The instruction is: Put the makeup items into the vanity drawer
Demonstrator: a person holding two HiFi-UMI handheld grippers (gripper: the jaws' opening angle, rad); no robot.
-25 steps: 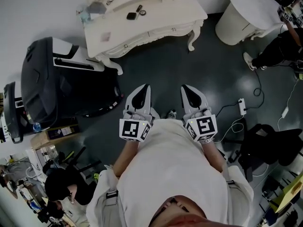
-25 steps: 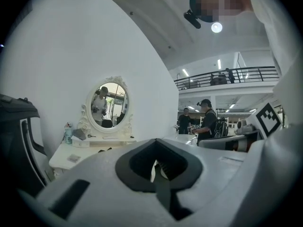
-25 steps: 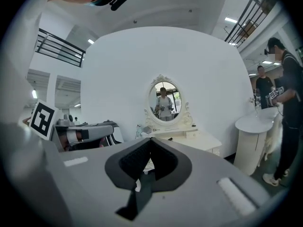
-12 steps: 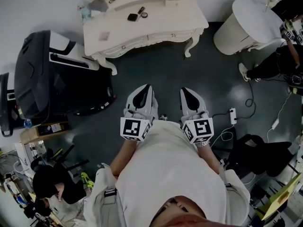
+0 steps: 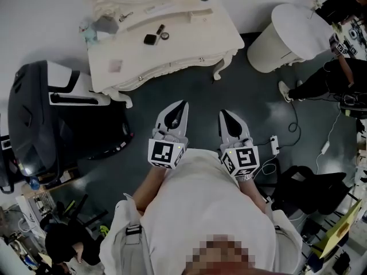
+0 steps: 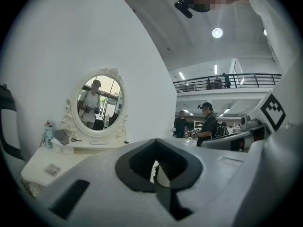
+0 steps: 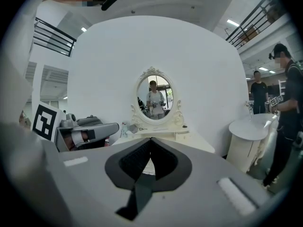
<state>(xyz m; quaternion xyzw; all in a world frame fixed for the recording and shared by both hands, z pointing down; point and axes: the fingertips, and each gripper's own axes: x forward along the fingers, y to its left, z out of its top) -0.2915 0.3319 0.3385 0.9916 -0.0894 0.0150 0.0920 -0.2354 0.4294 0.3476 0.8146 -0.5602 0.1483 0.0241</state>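
Observation:
The cream vanity table (image 5: pixel 172 53) stands ahead against the wall, its front drawers closed. On its top lie a black compact (image 5: pixel 151 39), a small round item (image 5: pixel 164 35) and a dark lipstick (image 5: pixel 160 28). My left gripper (image 5: pixel 183 104) and right gripper (image 5: pixel 222 113) are held side by side in front of my body, well short of the vanity. Both are shut with nothing in them. The oval mirror (image 6: pixel 98 105) shows in the left gripper view beyond the shut left gripper (image 6: pixel 156 167). In the right gripper view the mirror (image 7: pixel 155 98) stands beyond the right gripper (image 7: pixel 150 149).
A large black case (image 5: pixel 40 125) lies on the floor left of the vanity. A round white table (image 5: pixel 292 27) stands to the right, with a person (image 7: pixel 286 108) beside it. A power strip (image 5: pixel 274 145) with cables and a black bag (image 5: pixel 312 182) lie on the floor at my right.
Both grippers have moved forward, still shut and empty. The vanity sits lower and larger in the head view, and the oval mirror has come into frame.

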